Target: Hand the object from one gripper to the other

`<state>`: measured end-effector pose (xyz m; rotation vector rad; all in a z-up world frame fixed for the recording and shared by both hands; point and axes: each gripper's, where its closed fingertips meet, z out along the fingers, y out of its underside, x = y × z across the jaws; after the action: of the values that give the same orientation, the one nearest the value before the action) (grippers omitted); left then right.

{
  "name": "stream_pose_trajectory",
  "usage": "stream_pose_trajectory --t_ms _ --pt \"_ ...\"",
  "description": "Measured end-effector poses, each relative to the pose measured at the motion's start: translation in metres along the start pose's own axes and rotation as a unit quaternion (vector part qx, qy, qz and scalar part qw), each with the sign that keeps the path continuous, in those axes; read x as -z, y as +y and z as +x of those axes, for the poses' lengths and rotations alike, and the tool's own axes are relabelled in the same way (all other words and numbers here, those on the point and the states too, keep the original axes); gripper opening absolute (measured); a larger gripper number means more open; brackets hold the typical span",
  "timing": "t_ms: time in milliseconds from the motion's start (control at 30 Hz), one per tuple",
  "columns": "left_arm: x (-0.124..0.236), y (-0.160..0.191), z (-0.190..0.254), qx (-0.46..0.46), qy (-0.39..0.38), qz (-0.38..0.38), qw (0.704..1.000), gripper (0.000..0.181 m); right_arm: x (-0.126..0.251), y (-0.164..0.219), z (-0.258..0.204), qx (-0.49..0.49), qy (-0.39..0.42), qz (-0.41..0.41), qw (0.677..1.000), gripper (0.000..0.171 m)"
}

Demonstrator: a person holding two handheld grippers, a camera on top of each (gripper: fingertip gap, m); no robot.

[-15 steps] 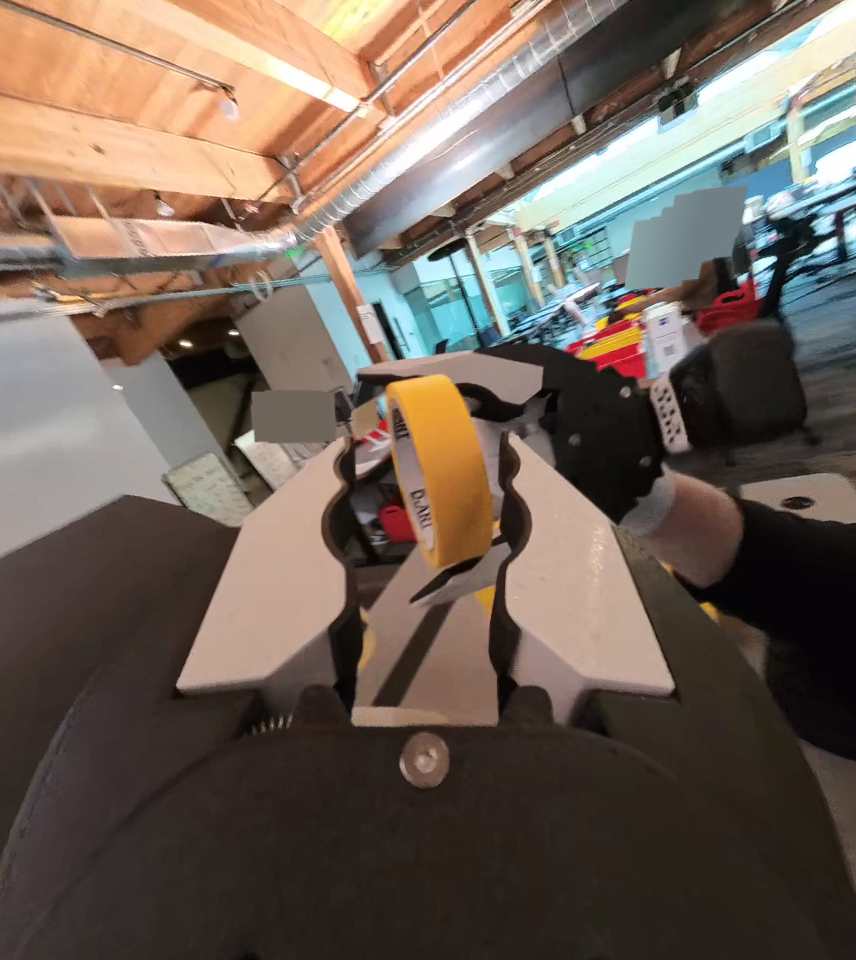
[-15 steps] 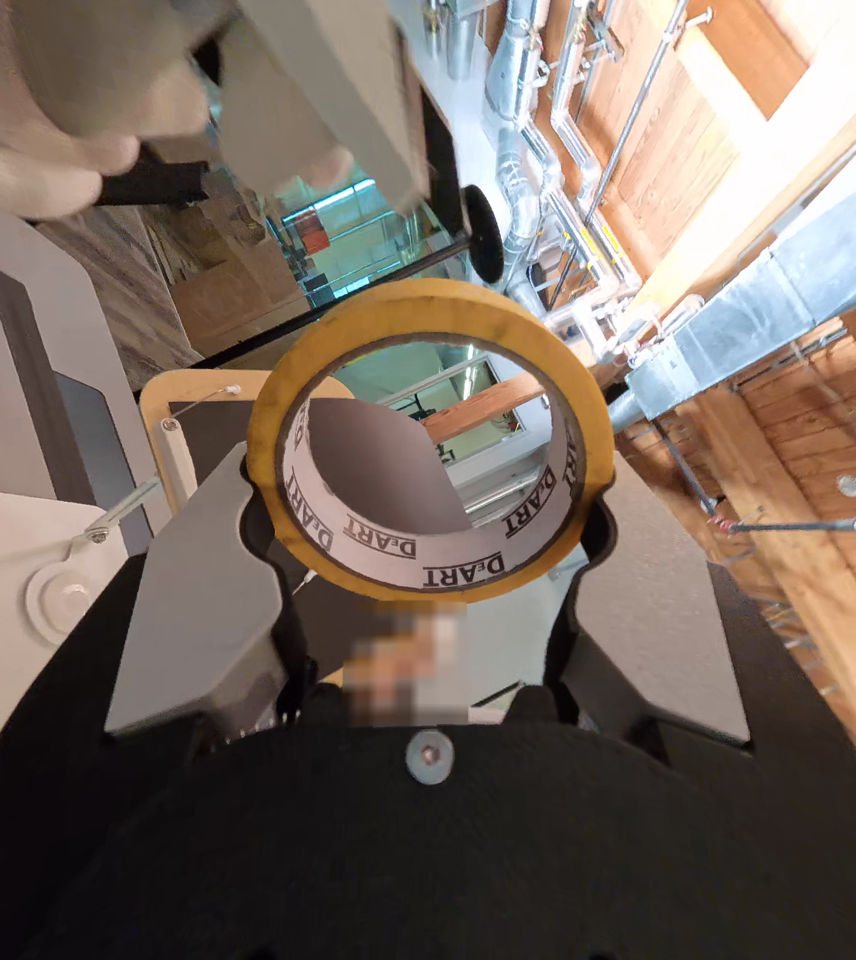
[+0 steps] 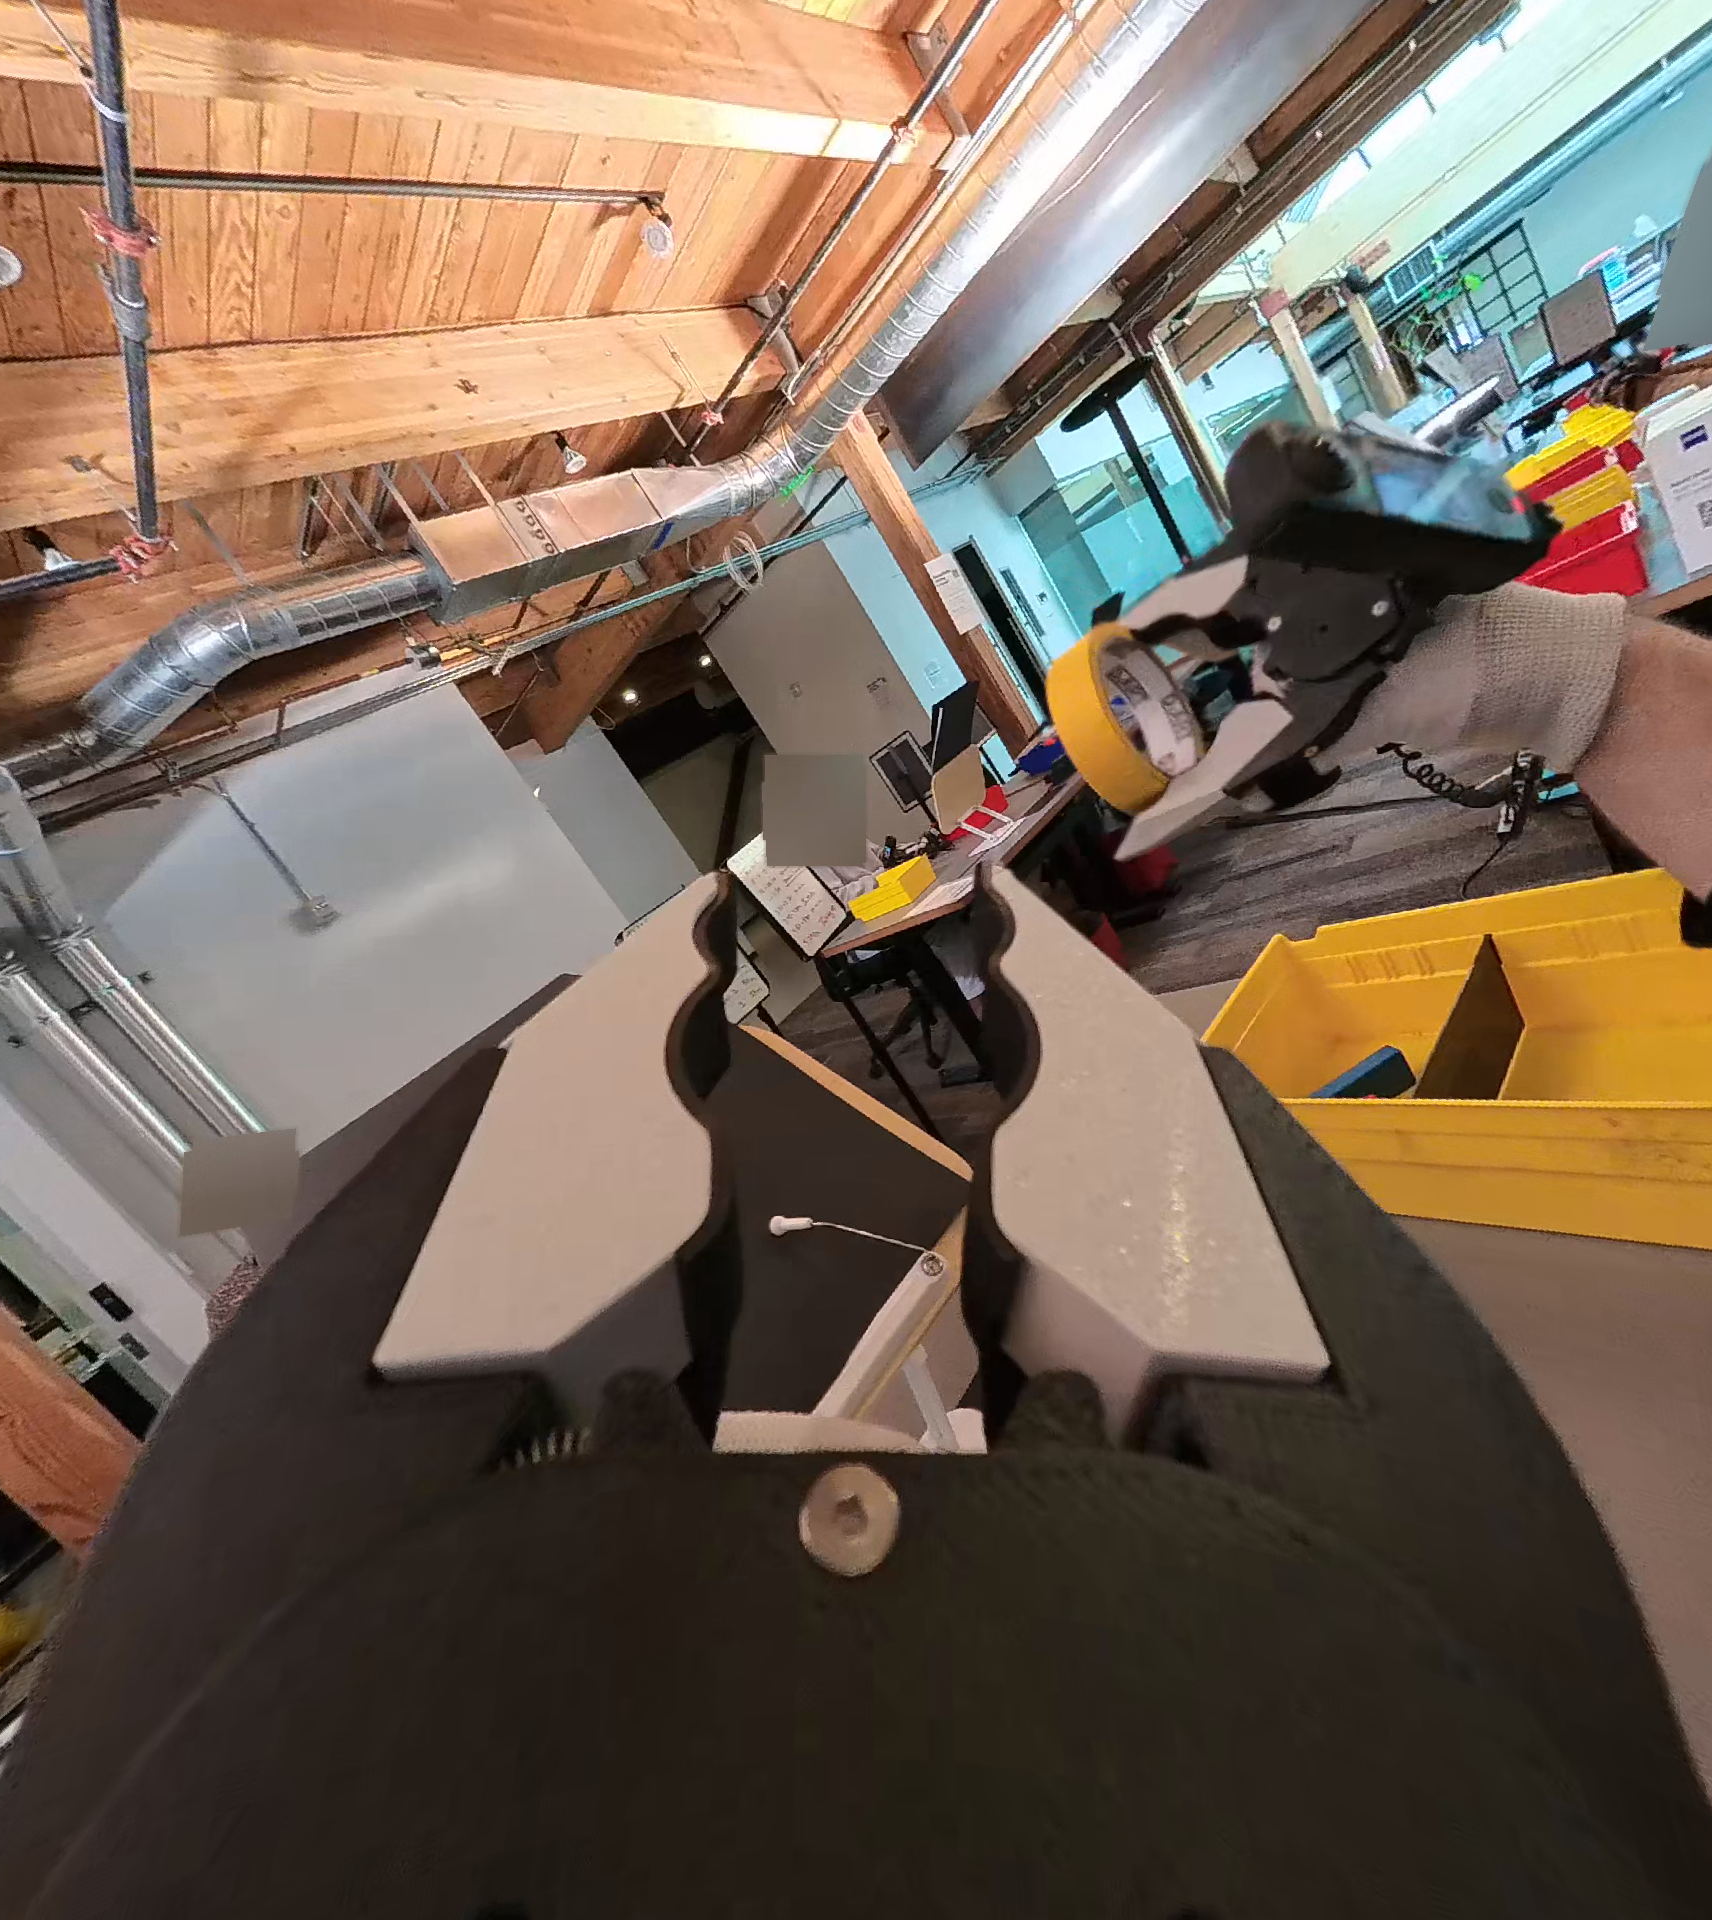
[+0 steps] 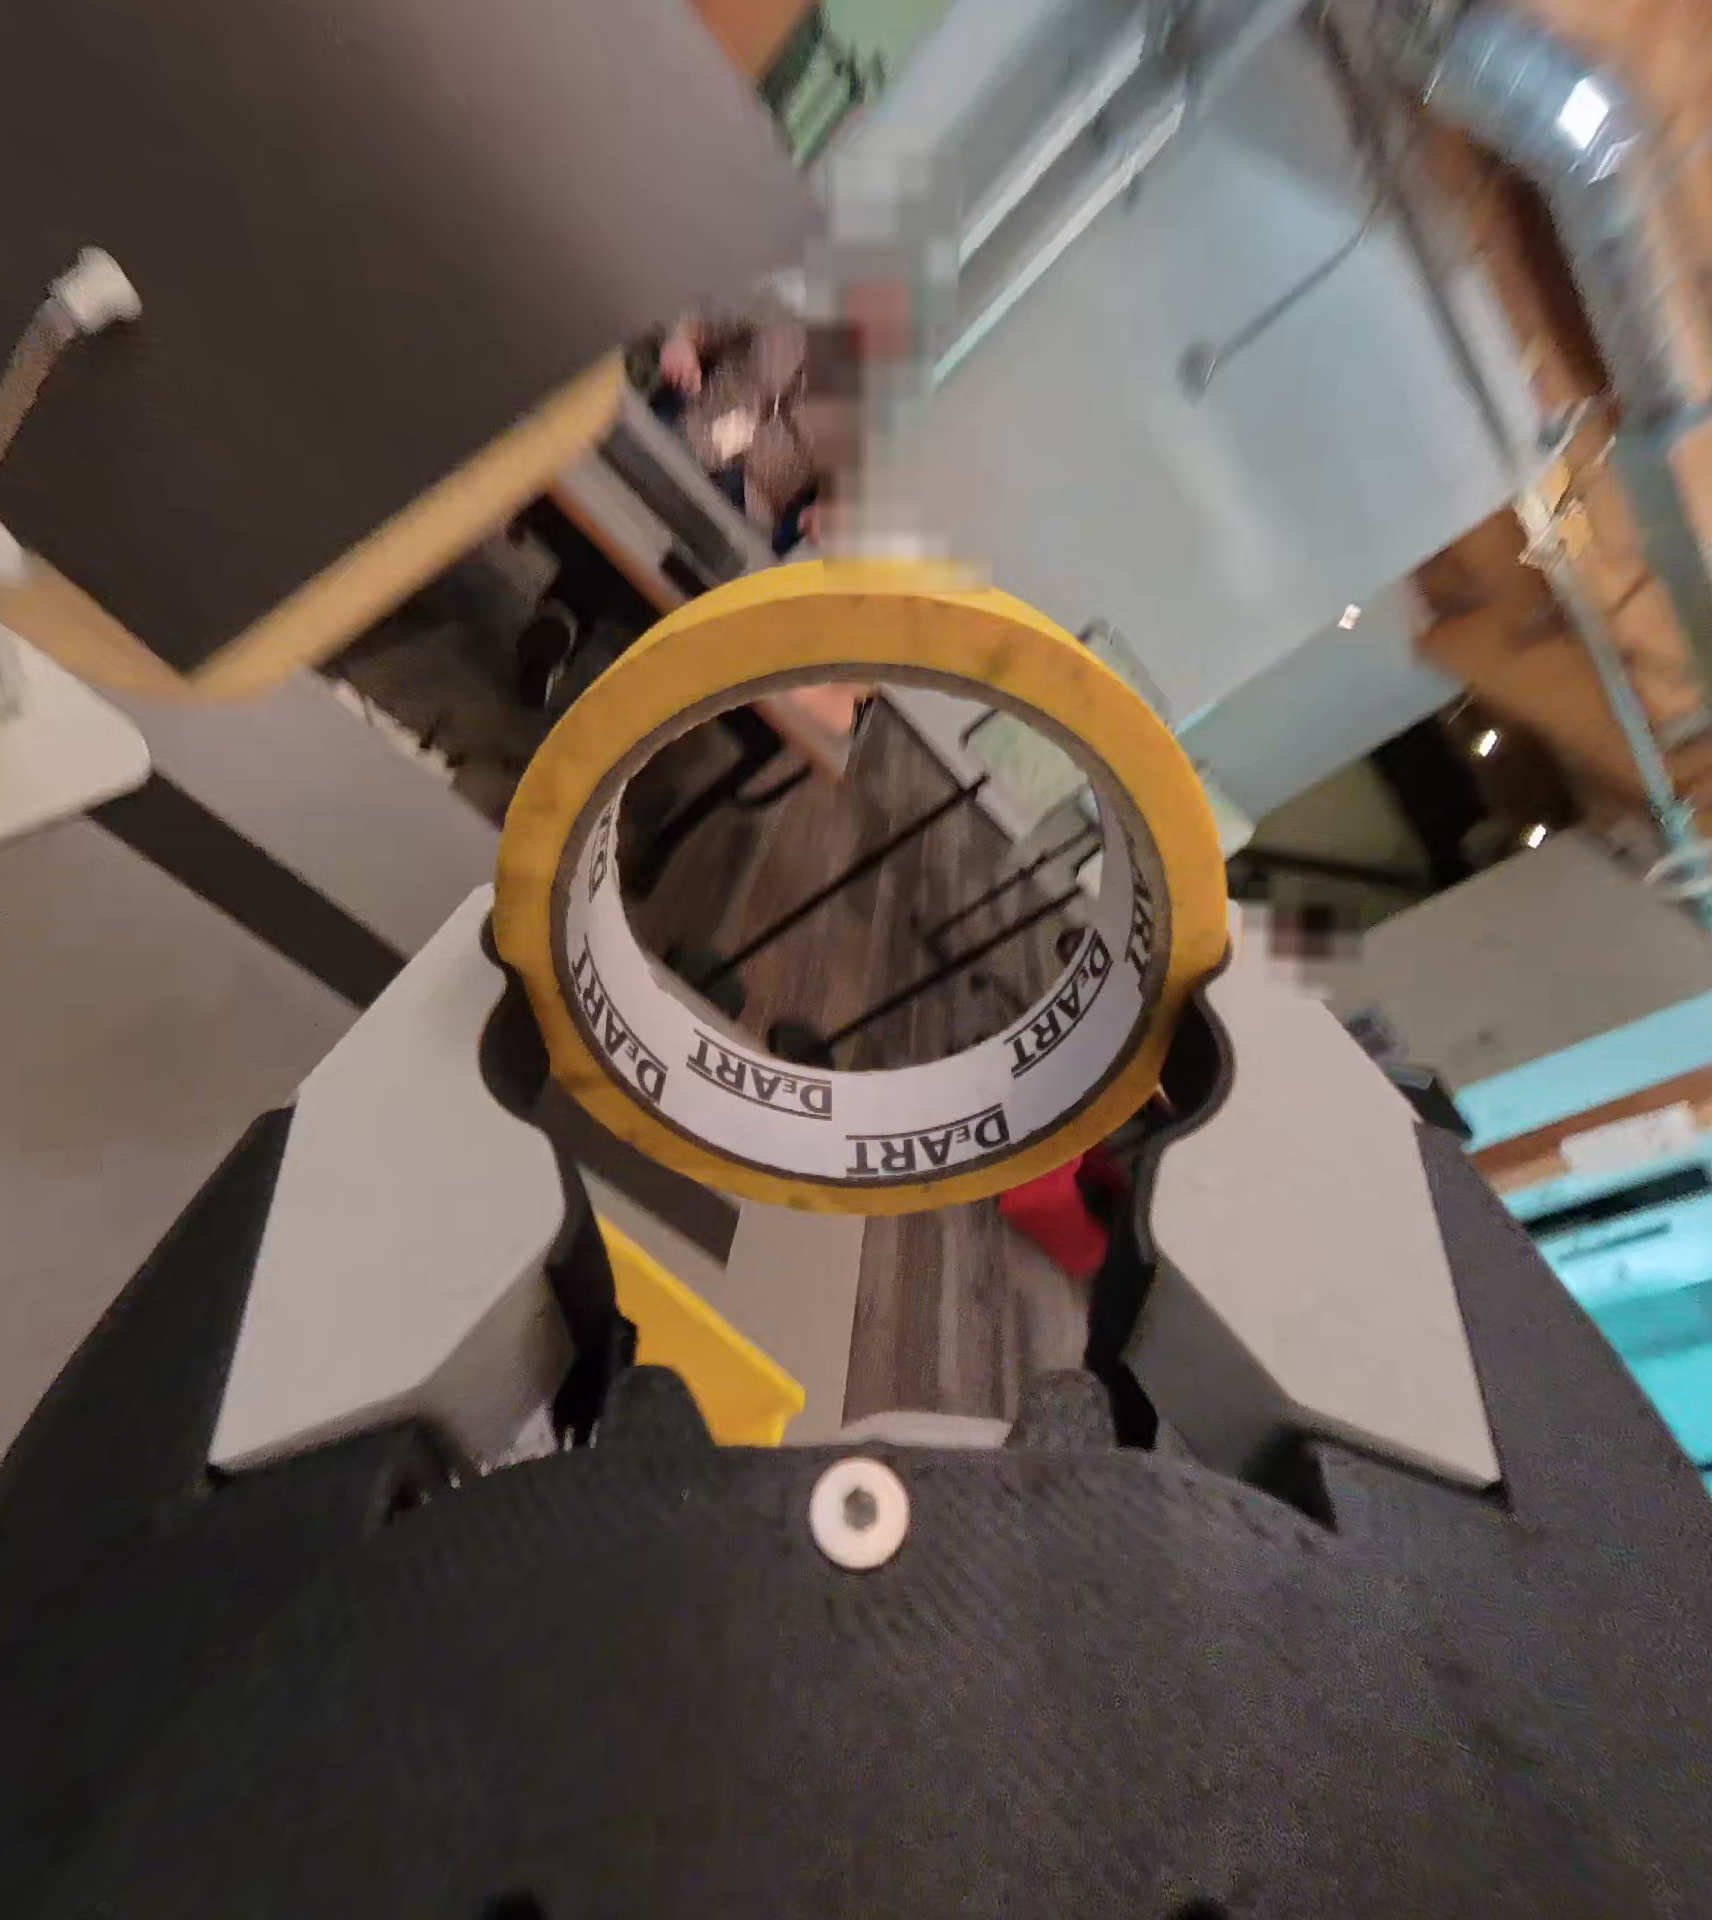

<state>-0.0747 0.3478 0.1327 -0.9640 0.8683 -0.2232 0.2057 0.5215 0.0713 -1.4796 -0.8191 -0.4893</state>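
A roll of yellow tape point(image 4: 1039, 655) with a white printed core sits clamped between the fingers of my right gripper point(image 4: 857, 925), held by its outer rim, hole facing the camera. In the left wrist view the same roll point(image 3: 1091, 717) shows up and to the right, held in the air by the right gripper point(image 3: 1169, 707) in a gloved hand point(image 3: 1517, 675). My left gripper point(image 3: 852, 894) is open and empty, its grey fingers point(image 3: 582, 1143) apart, well clear of the roll.
A yellow divided bin point(image 3: 1558, 1122) stands on the grey table point(image 3: 1610, 1455) at the right. A dark board with a wooden edge point(image 3: 831, 1132) lies ahead of the left gripper. Desks, red and yellow bins fill the room behind. There is about 35 cm between the tips of the two grippers.
The tape stood between the left gripper's fingers while the right gripper gripped it; now the left gripper is clear of it, and the right gripper has carried the roll away.
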Motion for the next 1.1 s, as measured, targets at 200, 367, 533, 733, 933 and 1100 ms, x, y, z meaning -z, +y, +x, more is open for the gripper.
stream_pose_trajectory --t_ms 200,367,533,733,933,1100 --pt "-0.002 0.002 0.002 -0.013 -0.003 -0.007 1.0 0.043 -0.027 0.11 -0.019 -0.055 -0.098 -0.156 0.981 0.121" --pt "-0.003 0.003 0.005 -0.022 -0.002 -0.012 1.0 0.043 -0.041 0.173 -0.064 -0.058 -0.191 -0.253 0.946 0.122" --pt "-0.003 0.003 0.004 -0.03 -0.006 -0.015 0.999 0.043 -0.047 0.213 -0.103 -0.066 -0.262 -0.311 0.911 0.122" --pt "0.0 0.001 0.002 -0.034 -0.008 -0.012 0.999 0.043 -0.047 0.252 -0.13 -0.078 -0.308 -0.358 0.878 0.122" --pt "0.001 -0.001 0.001 -0.036 -0.011 -0.011 0.999 0.043 -0.045 0.269 -0.148 -0.073 -0.335 -0.374 0.861 0.12" --pt "0.0 0.001 0.001 -0.042 -0.013 -0.015 0.999 0.044 -0.046 0.258 -0.138 -0.074 -0.316 -0.363 0.873 0.122"
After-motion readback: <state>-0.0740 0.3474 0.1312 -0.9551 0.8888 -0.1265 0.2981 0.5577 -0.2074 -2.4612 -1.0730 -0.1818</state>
